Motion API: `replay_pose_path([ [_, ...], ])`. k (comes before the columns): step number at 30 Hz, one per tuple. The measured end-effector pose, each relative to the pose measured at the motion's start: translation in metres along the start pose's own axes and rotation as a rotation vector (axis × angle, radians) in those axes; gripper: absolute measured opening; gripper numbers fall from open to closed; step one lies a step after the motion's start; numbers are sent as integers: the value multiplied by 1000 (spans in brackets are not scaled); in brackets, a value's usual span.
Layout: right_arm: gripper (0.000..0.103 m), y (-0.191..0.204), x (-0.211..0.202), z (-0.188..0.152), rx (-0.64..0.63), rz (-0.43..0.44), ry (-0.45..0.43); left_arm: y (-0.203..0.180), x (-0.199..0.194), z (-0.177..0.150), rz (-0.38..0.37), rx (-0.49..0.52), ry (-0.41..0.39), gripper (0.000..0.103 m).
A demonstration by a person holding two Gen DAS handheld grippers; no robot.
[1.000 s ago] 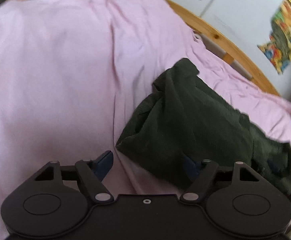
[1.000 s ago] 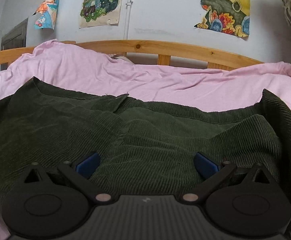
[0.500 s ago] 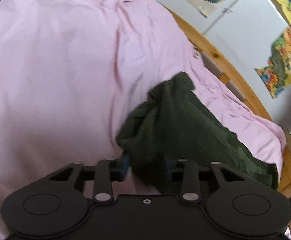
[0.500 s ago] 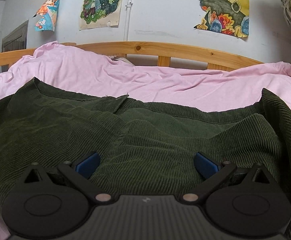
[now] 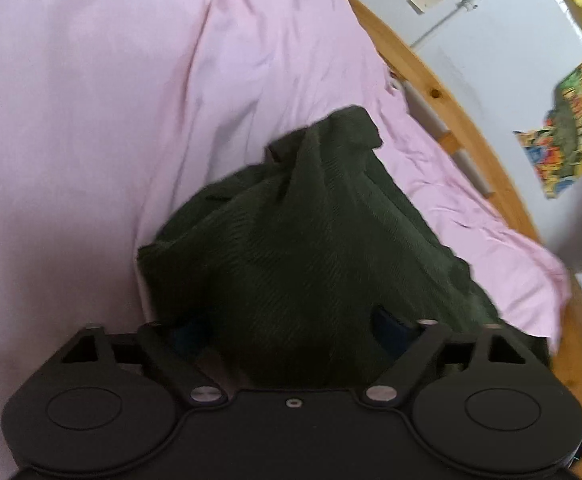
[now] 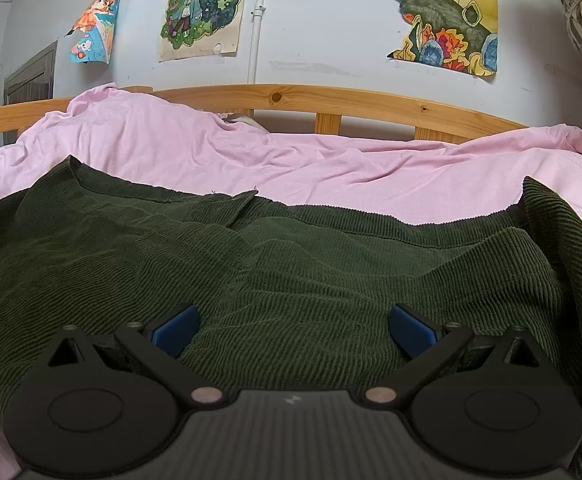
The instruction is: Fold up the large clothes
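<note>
A dark green corduroy garment [image 5: 311,240] lies bunched on a pink bed sheet [image 5: 91,120]. In the left wrist view my left gripper [image 5: 291,332] is open, its blue fingertips spread wide with the raised near fold of the garment lying between them. In the right wrist view the same garment [image 6: 271,264] spreads flatter across the bed. My right gripper [image 6: 293,330] is open, low over the cloth, holding nothing.
A wooden bed rail [image 6: 331,100] runs along the far side, and also shows in the left wrist view [image 5: 451,92]. Posters [image 6: 199,8] hang on the white wall behind. The pink sheet [image 6: 331,160] covers the bed beyond the garment.
My left gripper closed partly on the garment's edge half a second ago and now stands wide open again, closer over the bunched cloth. My right gripper has not moved.
</note>
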State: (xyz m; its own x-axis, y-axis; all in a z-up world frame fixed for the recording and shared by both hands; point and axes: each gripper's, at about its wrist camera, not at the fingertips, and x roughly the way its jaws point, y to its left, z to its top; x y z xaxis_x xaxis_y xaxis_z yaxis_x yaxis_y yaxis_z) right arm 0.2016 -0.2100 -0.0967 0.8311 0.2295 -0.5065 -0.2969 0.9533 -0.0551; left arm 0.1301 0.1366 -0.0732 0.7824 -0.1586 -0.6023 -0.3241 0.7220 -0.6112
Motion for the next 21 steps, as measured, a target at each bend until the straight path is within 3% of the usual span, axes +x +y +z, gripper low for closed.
replay_pose_path([
  [3,103,0,0,0,0,0,-1,-22,-13,-7,36,106,-62,79],
  [7,103,-1,0,-1,0,1,-1,-59,-26,-23,80,367,-157,78],
  [9,103,-1,0,-1,0,0,-2,-74,-26,-30,89,492,-190,78],
  [11,103,-1,0,-1,0,1,-3,-83,-22,-31,95,548,-188,78],
  [13,103,-1,0,-1,0,1,-3,-78,-14,-21,121,443,-140,79],
  [17,103,0,1,-1,1,1,-4,-29,6,3,120,42,-22,79],
  [19,103,0,1,-1,1,0,-4,-11,9,6,127,-50,-10,61],
  [21,103,0,1,-2,-1,-1,-5,-11,4,6,119,-33,-28,49],
])
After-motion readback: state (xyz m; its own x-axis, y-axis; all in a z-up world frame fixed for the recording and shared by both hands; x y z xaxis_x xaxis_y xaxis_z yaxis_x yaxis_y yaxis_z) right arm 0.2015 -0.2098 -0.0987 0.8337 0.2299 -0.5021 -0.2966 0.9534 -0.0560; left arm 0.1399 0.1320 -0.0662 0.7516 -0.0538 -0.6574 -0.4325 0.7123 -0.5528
